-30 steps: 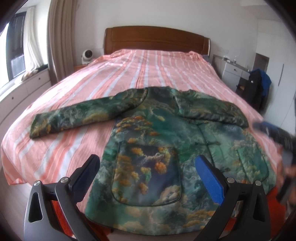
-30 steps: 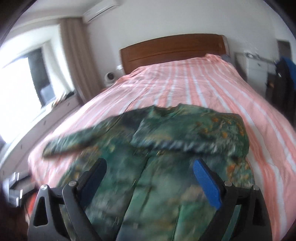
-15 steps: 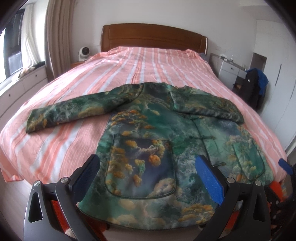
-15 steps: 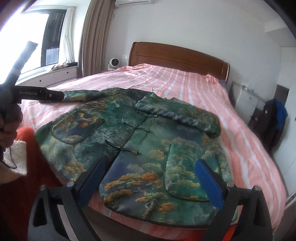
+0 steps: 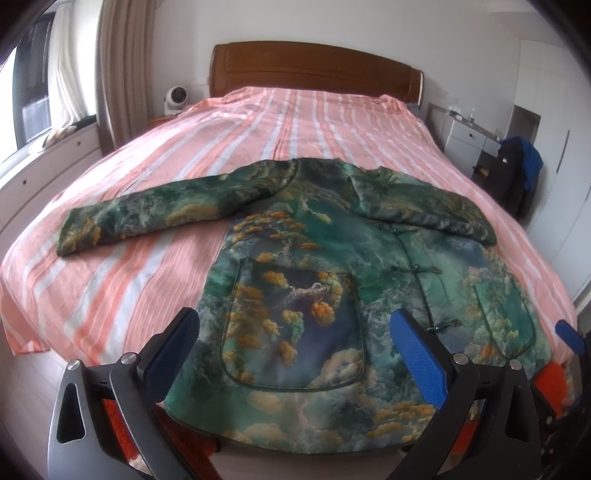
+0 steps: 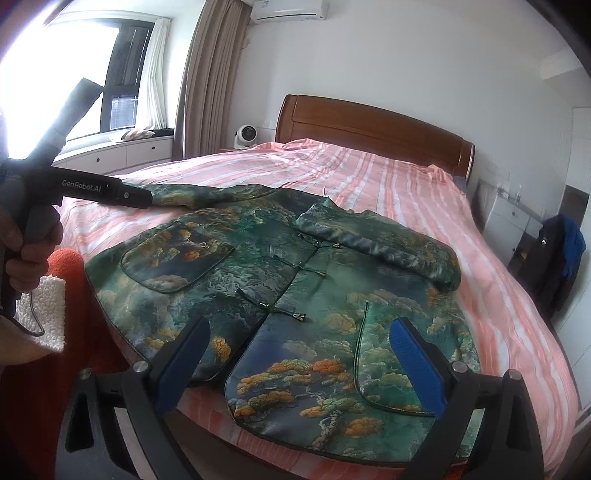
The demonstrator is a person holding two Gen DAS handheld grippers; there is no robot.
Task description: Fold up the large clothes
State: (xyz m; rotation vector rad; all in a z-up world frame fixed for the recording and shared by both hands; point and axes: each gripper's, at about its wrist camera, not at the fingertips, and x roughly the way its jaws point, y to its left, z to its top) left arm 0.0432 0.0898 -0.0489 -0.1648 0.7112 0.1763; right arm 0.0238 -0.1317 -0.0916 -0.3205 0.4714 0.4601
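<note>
Hovering with jaws spread and empty, the left gripper (image 5: 295,354) and right gripper (image 6: 301,354) face a green jacket (image 5: 332,280) lying flat at the foot of the striped bed (image 5: 314,122). Both views have steadied since a second ago; the right sleeve (image 6: 380,243) stays folded across, the left sleeve (image 5: 155,214), at ten o'clock, awaits folding.

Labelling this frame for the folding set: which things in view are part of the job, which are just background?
In the job:
green printed jacket, flat on the striped bed
left gripper, open
right gripper, open

Background:
small white fan
white dresser
dark and blue clothes beside it
air conditioner
</note>
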